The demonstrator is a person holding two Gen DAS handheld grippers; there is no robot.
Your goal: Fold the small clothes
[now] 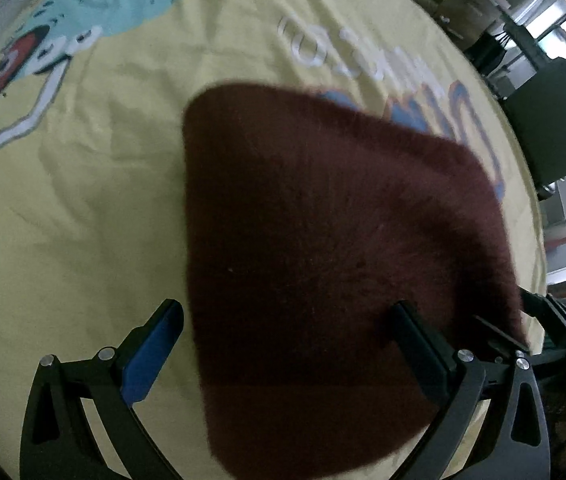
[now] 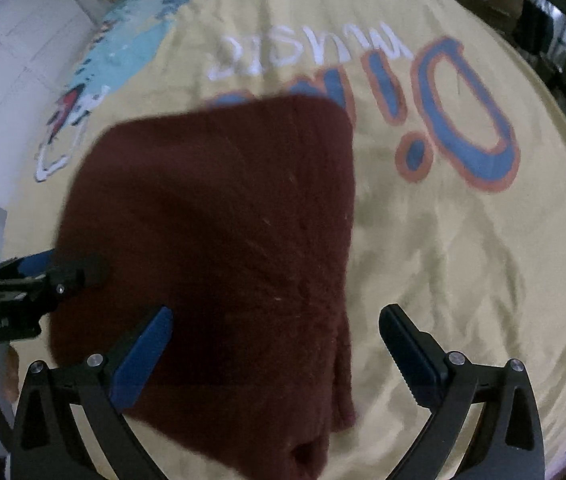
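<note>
Both wrist views steeply downward, close

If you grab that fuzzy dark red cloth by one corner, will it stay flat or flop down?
The dark red cloth would probably flop: it lies soft and folded, with layered edges. Its fuzzy knit likely grips well. It looks light, and a push might drag and bunch the yellow sheet.

A dark maroon, fuzzy knit garment (image 2: 219, 240) lies folded flat into a rough rectangle on the yellow printed cloth (image 2: 463, 260) that covers the bench, one folded edge running straight along its right side, its top edge just touching the blue-and-orange lettering.
</note>
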